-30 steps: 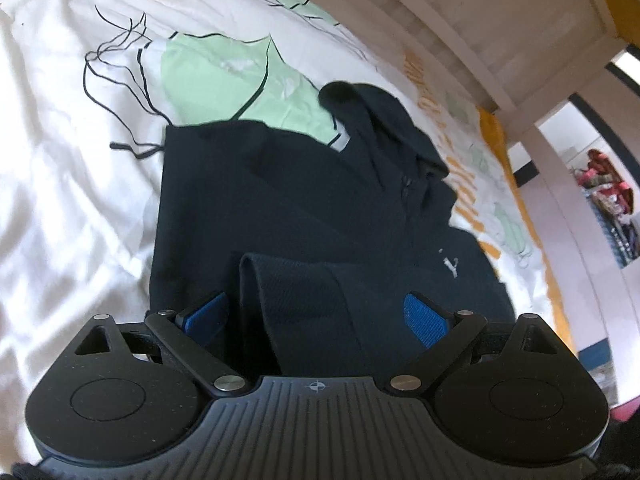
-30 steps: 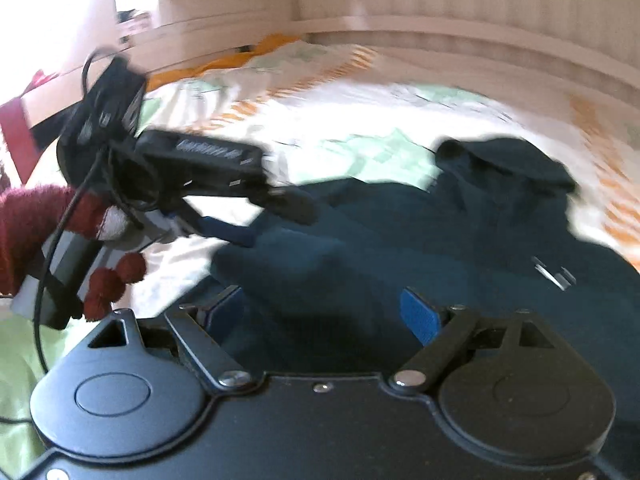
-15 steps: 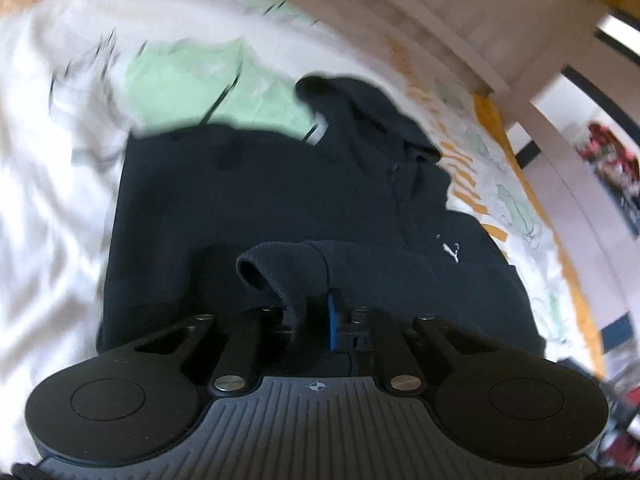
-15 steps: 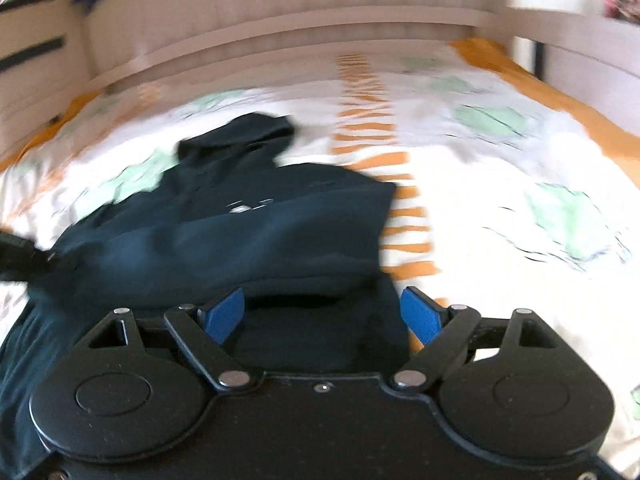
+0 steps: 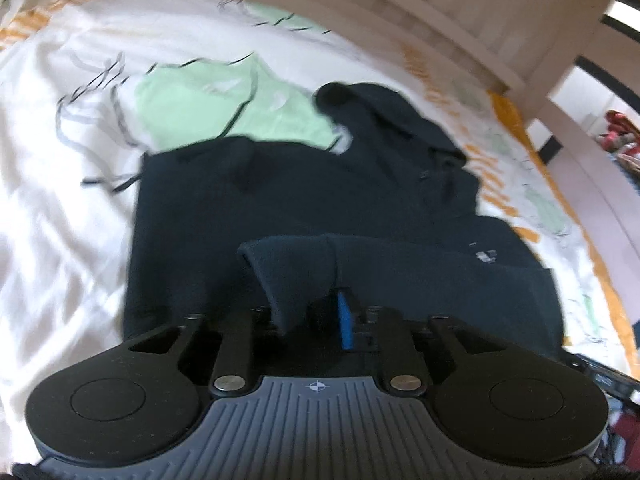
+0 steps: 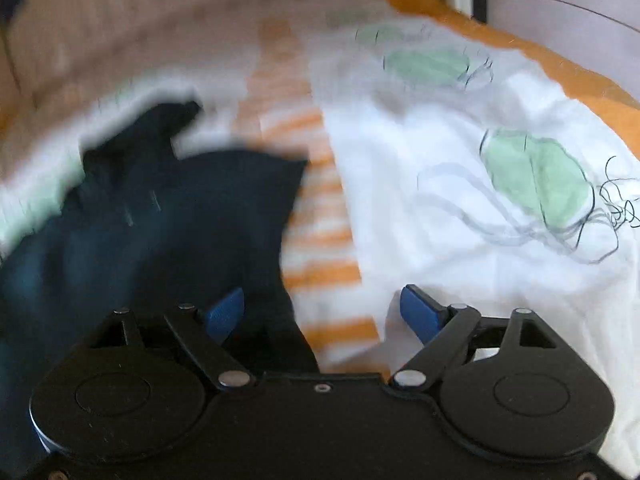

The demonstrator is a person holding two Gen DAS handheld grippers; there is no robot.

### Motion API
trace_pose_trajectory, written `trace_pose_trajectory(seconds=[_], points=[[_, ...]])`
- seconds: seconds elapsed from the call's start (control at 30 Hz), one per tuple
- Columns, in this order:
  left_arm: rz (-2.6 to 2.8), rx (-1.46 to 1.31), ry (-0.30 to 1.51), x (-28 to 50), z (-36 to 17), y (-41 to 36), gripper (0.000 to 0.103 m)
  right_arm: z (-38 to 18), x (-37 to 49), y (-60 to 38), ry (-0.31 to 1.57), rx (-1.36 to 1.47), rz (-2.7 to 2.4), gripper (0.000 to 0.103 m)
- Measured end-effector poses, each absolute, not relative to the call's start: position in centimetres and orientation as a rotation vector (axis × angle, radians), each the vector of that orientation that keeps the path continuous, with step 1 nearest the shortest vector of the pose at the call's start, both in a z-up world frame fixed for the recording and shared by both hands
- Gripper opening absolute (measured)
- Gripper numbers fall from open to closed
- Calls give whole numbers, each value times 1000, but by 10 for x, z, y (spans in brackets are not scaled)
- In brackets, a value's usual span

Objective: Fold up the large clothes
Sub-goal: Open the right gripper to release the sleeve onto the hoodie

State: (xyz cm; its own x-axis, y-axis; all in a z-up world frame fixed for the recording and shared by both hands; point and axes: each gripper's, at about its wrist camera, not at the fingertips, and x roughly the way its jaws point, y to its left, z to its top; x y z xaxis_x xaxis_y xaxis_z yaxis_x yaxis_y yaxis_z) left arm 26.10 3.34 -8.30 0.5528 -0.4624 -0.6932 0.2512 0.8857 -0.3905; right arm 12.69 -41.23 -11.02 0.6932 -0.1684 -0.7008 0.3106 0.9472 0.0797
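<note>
A dark navy hoodie (image 5: 280, 192) lies spread on the bed, its hood (image 5: 380, 112) toward the far rail. One sleeve is folded across the body, and its cuff (image 5: 292, 268) rises between the jaws of my left gripper (image 5: 312, 312). Those jaws are opening slightly, with the cuff still pinched and lifted. In the blurred right wrist view the hoodie (image 6: 180, 220) fills the left side. My right gripper (image 6: 322, 312) stands open at the garment's right edge, one pad over the dark cloth, the other over the sheet, gripping nothing.
The white bedsheet (image 5: 60, 220) with green and orange prints is rumpled around the hoodie, also as the bedsheet (image 6: 440, 200) to the right. A pale wooden bed rail (image 5: 440, 8) runs along the far side. Red clutter (image 5: 620, 132) shows beyond the bed at right.
My left gripper closed from wide open onto the sleeve cuff and has lifted it a little. My right gripper swung right across the hoodie to its right edge, staying open.
</note>
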Motion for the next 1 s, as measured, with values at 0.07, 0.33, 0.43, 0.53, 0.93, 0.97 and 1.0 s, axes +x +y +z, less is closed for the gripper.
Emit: trace_pose_trajectory(seconds=[0.07, 0.33, 0.43, 0.53, 0.93, 0.97, 1.0], points=[[-444, -282, 882, 261, -87, 41, 28, -111, 121, -408, 745, 156, -267, 86], [-367, -132, 821, 250, -68, 43, 53, -102, 119, -409, 752, 161, -278, 89], [-283, -40, 820, 249, -63, 44, 69, -97, 122, -411, 755, 178, -286, 90], [-273, -9, 794, 245, -55, 44, 69, -87, 121, -409, 731, 199, -313, 90], [-282, 0, 812, 252, -69, 7, 85, -79, 158, -370, 706, 140, -220, 100], [-272, 6, 828, 255, -76, 6, 86, -86, 160, -370, 729, 138, -224, 100], [-271, 12, 829, 255, -83, 6, 89, -95, 162, -371, 754, 140, -229, 100]])
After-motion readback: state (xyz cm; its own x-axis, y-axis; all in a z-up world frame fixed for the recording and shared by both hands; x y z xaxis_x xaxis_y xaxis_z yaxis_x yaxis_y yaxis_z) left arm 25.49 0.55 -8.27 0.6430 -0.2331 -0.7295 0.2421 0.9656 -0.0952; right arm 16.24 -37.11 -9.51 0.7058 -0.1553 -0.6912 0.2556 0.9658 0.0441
